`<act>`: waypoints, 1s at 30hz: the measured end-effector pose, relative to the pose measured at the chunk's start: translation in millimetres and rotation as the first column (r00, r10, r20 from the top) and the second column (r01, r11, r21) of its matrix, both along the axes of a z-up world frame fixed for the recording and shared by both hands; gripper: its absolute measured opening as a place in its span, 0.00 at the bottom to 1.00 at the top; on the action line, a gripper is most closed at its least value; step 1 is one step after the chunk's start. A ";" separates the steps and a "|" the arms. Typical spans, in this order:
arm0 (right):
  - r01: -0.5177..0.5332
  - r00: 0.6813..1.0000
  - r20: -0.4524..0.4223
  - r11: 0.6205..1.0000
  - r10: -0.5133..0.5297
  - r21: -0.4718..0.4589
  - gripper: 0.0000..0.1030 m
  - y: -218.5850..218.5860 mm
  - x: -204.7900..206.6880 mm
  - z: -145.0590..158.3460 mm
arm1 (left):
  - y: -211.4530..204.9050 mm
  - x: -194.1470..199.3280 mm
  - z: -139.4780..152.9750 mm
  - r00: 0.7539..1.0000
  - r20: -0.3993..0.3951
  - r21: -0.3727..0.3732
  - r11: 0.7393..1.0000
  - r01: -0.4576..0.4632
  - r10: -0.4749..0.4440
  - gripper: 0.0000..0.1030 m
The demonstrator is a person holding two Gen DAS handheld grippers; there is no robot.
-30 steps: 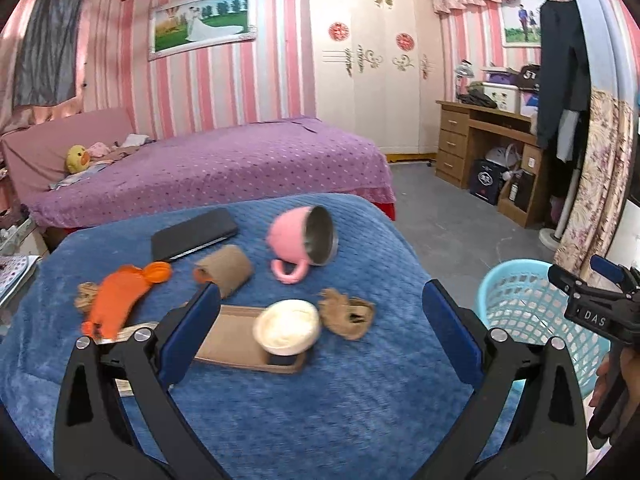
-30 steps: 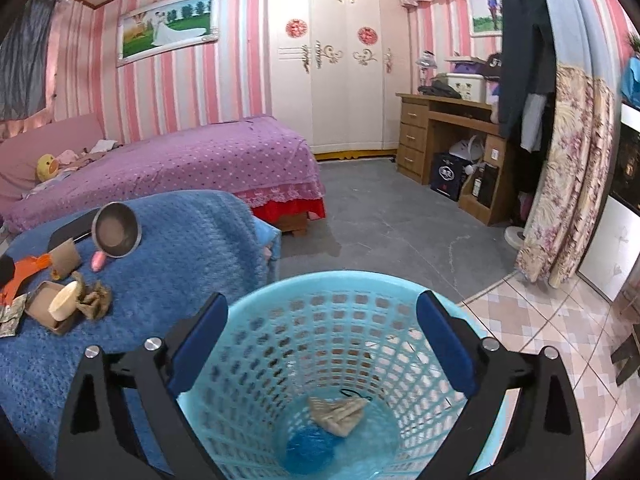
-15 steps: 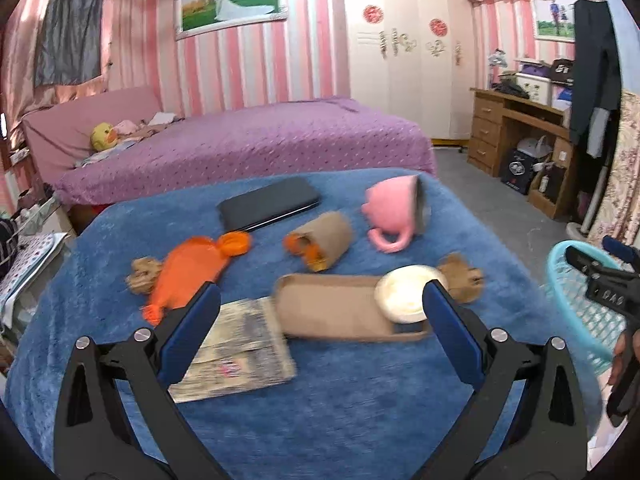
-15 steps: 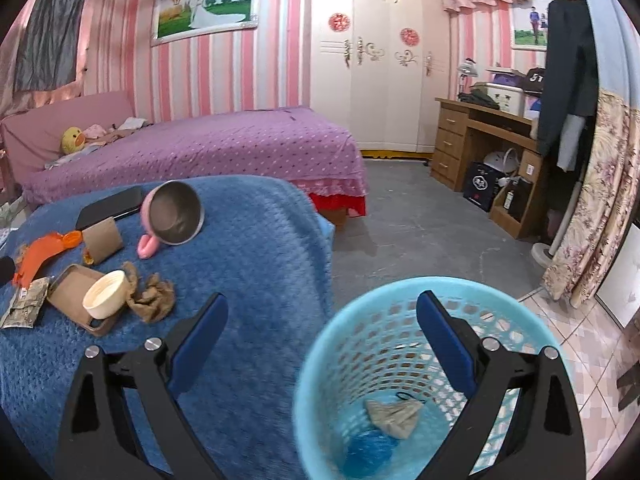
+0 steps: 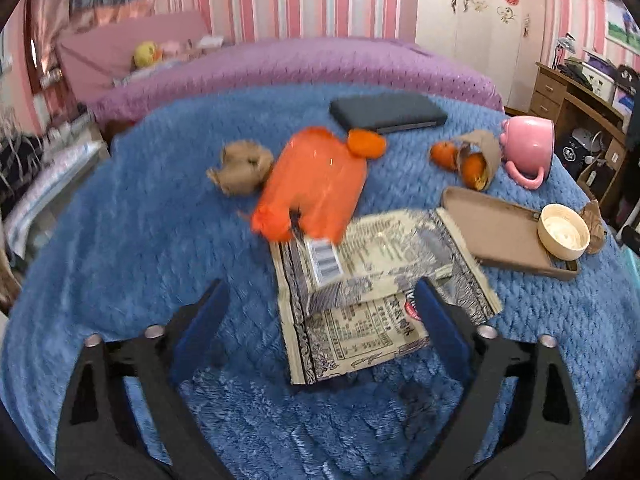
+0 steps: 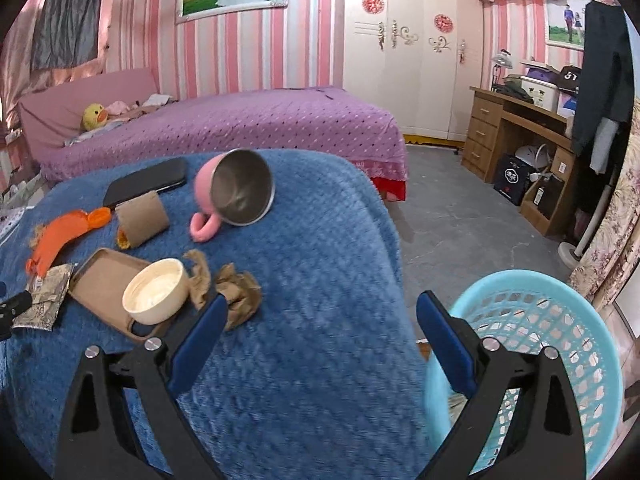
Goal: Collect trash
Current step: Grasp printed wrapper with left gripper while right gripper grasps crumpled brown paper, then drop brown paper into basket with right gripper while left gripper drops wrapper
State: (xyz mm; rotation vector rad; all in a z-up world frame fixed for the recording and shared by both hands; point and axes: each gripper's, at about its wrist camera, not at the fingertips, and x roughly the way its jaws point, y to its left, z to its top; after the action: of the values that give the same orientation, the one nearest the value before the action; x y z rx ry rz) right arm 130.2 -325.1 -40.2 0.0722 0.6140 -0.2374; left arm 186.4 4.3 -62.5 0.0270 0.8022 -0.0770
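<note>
Your left gripper is spread wide with nothing in it, hanging low over the blue blanket. The flattened printed wrapper sits between the 2 fingers, and the right pad overlaps its right edge, though you can't tell if it's actually touching. The wrapper's long axis runs roughly away from you, its near end between the pads and its far end tucked under the orange bag. That bag lies diagonally, knotted end toward you and its orange cap at the far end beside the black case.

A crumpled brown wad sits just left of the bag. To the right there's a brown paper cone with orange pieces spilling out of its mouth, then the tipped pink mug, handle toward you.

Your right gripper is also wide open and empty, above the blanket's edge. Its left pad is just beside the crumpled brown paper, which lies next to the cream bowl sitting on the brown tray. The right finger crosses the rim of the blue basket, which stands on the floor beside the blanket with some scraps showing at its bottom.
</note>
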 end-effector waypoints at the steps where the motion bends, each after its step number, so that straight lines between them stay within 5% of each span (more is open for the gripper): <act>1: -0.001 1.000 0.000 1.000 0.001 0.005 0.91 1.6 0.0 -0.4 | -1.0 2.9 -2.6 1.000 -0.022 -0.007 1.000 0.004 -0.004 0.77; 6: -0.016 1.000 -0.009 1.000 0.016 0.004 0.91 9.9 2.9 -2.6 | -15.8 6.8 -7.1 0.998 -0.050 0.028 0.999 0.047 -0.045 0.57; 10: -0.032 0.999 -0.013 0.999 0.032 0.006 0.91 10.7 3.9 -1.6 | -17.8 3.1 -4.7 0.998 -0.035 0.043 0.997 0.060 -0.059 0.22; 13: -0.058 0.998 -0.029 0.998 0.059 0.023 0.90 13.6 6.9 -3.5 | -13.7 2.3 -3.7 0.998 -0.034 0.028 0.999 0.047 -0.046 0.13; 14: -0.065 0.997 -0.038 0.998 0.065 0.019 0.90 16.0 8.2 -4.4 | -12.3 1.1 -1.5 0.999 -0.029 0.017 0.999 0.044 -0.044 0.01; 22: -0.106 0.989 -0.100 0.994 0.106 0.006 0.88 29.0 26.0 -11.9 | -13.1 -9.5 28.4 0.995 0.070 -0.048 0.996 0.080 -0.076 0.00; 27: -0.124 0.986 -0.104 0.990 0.131 0.074 0.69 25.8 39.3 -14.3 | -21.8 -14.5 46.7 0.985 0.141 -0.050 0.994 0.102 -0.094 0.00; 30: -0.163 0.978 -0.120 0.984 0.171 0.071 0.48 33.2 42.9 -17.2 | -25.4 -13.0 50.5 0.984 0.151 -0.064 0.992 0.108 -0.098 0.00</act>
State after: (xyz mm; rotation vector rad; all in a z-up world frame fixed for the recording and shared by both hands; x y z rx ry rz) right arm 173.0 -292.0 -57.4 0.0645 0.7489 -0.0603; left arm 173.4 -21.1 -12.0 0.0057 0.6495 -0.1998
